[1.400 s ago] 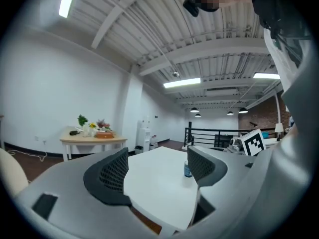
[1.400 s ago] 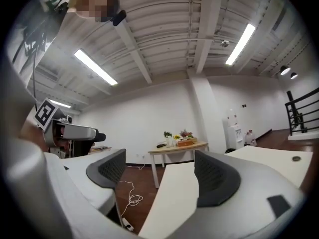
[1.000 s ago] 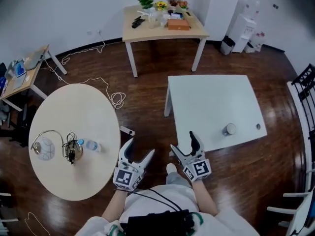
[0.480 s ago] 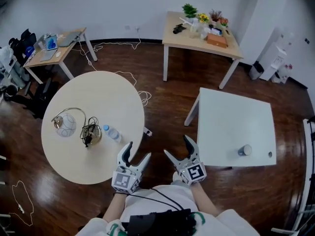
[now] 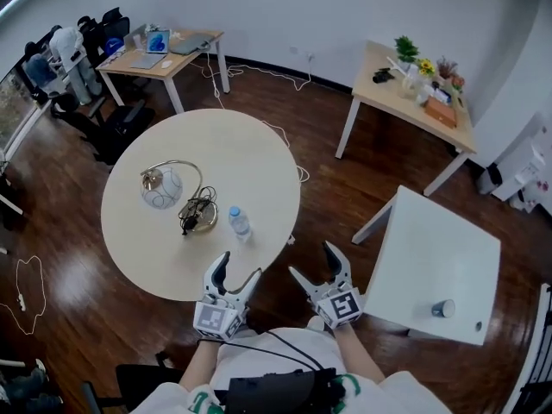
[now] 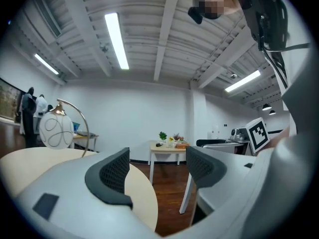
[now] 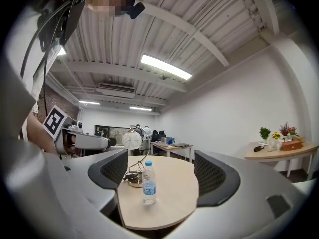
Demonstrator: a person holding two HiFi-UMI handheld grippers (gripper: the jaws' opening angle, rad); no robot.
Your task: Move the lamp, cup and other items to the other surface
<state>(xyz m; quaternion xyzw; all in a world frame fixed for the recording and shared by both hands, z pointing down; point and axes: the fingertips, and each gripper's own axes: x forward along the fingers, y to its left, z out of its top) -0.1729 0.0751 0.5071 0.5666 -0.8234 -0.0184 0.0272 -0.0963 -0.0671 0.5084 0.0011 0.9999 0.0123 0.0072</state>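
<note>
My left gripper (image 5: 239, 267), right gripper (image 5: 313, 260): pale grey, black pads (image 7: 112, 171), black-white square markers. Round table (image 5: 155, 261) cream. Lamp (image 5: 162, 188) globe white, thin looping lines. Bottle (image 5: 239, 222) clear, blue cap. Square table (image 5: 431, 248) white. Floor (image 5: 328, 188) dark brown.

— Can't see the base of the lamp (image 5: 164, 186) clearly; buried under a cable tangle (image 5: 196, 215).
— Same in the left gripper view: hidden low down behind the left claw (image 6: 157, 171). Can't sort out the clutter (image 5: 427, 80) on the far desk (image 5: 392, 102) either: too small.
</note>
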